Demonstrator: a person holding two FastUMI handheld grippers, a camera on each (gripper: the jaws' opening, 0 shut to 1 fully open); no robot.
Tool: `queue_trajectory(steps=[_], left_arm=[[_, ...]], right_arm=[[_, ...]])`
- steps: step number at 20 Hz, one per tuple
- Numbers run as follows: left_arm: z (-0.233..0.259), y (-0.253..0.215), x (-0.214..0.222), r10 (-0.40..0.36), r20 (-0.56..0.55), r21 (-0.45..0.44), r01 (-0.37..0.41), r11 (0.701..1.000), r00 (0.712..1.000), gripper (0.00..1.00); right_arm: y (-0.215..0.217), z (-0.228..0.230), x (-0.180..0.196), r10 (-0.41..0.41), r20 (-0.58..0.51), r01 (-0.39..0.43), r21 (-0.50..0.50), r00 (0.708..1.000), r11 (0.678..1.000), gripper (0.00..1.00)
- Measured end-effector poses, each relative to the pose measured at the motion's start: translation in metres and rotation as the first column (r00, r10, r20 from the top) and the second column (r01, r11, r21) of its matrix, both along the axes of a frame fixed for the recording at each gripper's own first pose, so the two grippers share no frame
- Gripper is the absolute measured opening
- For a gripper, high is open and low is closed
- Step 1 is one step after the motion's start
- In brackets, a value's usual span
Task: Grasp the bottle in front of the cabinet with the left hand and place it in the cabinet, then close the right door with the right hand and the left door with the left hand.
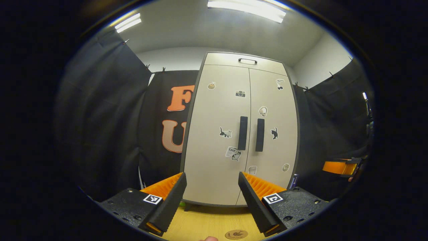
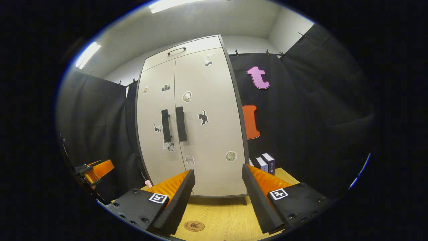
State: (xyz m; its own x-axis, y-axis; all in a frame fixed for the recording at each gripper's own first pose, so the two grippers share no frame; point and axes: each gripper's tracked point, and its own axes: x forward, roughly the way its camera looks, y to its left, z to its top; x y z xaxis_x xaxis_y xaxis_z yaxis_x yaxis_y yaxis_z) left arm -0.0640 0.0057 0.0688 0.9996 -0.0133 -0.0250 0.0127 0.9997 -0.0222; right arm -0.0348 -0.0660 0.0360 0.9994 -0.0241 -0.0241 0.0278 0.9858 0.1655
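With jaws apart, cabinet [image 1: 217, 134] shut.

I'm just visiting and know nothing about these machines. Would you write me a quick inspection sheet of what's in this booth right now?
Surface: wooden tabletop, with a small round coaster near the front.
Job's things: cabinet with both doors shut, stickers on them, two dark handles side by side; bottle: nothing seen.
Clutter: small boxes standing to the right of the cabinet.
Grippers: left gripper open and empty, facing the doors; right gripper open and empty, facing the doors.
Cables: nothing seen.
Surroundings: black cloth walls, white ceiling with strip lights.
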Motion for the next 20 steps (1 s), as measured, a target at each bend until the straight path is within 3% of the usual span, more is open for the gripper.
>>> queue_trajectory(steps=[20], left_arm=[[-0.0025,0.0046,-0.0033,0.005,-0.005,-0.004,-0.005,1.0,1.0,0.94]], right_arm=[[0.0048,-0.0036,-0.0006,-0.001,-0.011,0.001,0.004,1.0,1.0,0.94]])
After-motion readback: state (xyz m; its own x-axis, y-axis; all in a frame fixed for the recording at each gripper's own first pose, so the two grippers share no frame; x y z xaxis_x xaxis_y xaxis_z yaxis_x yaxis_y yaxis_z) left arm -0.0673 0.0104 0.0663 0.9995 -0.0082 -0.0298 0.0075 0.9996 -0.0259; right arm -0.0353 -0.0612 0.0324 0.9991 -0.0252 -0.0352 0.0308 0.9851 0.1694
